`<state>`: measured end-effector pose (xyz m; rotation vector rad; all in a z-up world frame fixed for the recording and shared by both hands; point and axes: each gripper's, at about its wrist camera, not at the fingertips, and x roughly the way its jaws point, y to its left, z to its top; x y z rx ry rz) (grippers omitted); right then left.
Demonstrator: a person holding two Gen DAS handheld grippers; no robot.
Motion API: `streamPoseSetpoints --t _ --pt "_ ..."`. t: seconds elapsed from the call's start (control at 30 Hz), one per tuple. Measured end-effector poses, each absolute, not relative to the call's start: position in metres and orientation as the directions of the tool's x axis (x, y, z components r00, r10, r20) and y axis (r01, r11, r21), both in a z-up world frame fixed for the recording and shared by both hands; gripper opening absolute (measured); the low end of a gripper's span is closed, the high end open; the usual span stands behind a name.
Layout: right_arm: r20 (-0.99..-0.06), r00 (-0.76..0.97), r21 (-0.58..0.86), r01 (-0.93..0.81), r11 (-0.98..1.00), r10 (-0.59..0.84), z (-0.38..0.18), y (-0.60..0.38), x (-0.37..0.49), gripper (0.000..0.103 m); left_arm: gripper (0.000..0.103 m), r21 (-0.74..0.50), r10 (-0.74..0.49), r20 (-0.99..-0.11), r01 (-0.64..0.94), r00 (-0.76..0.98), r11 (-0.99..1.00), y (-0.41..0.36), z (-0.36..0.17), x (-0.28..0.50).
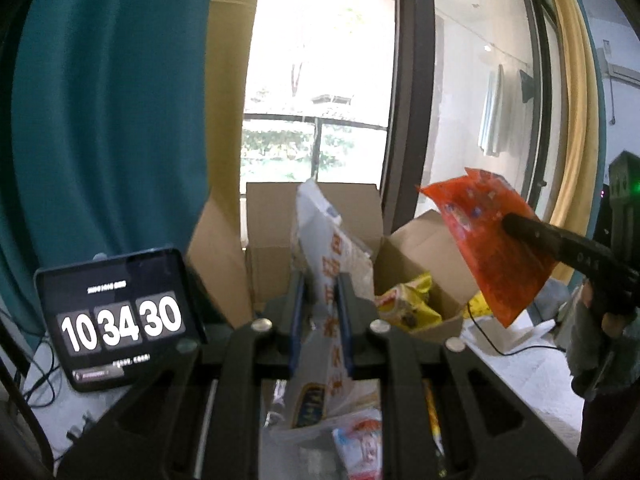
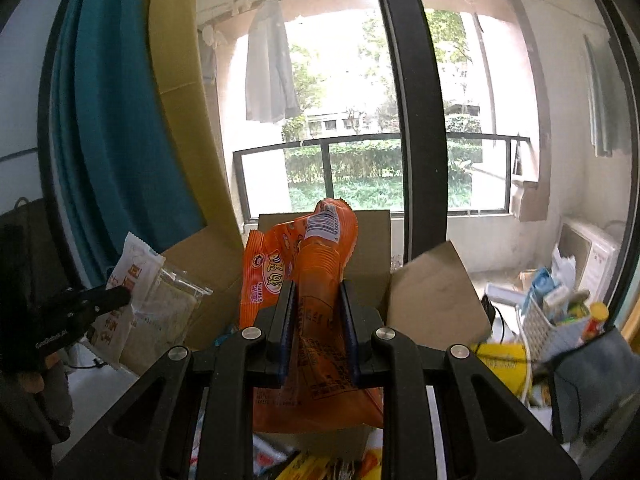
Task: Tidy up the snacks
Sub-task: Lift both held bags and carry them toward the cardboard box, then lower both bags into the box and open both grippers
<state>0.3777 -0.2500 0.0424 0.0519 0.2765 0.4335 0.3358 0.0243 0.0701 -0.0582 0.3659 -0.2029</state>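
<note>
My left gripper point(image 1: 323, 284) is shut on a white snack packet point(image 1: 326, 240) with orange lettering, held up in front of an open cardboard box point(image 1: 276, 240). The same packet point(image 2: 132, 280) and left gripper point(image 2: 120, 295) show at the left of the right wrist view. My right gripper point(image 2: 318, 292) is shut on an orange snack bag point(image 2: 316, 272), raised above the box point(image 2: 368, 248). From the left wrist view that orange bag point(image 1: 490, 240) hangs in the right gripper point(image 1: 510, 222) to the right of the box. A yellow snack pack point(image 1: 408, 304) lies inside the box.
A tablet point(image 1: 116, 320) showing a clock stands left of the box. More snack packets point(image 1: 360, 444) lie on the white table point(image 1: 516, 376) below. A white basket point(image 2: 552, 316) of items sits at the right. Teal curtain point(image 1: 104, 100) and a window are behind.
</note>
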Motion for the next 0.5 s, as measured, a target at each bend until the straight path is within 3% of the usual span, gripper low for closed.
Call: streamPoseSetpoints --t 0.5 --pt "-0.297 0.865 0.106 -0.39 0.915 0.404 0.024 -0.214 0.469 0.023 0.016 -0.083 -0.166 -0.351 0.146 0.922 0.986 0.02 0.052 0.432"
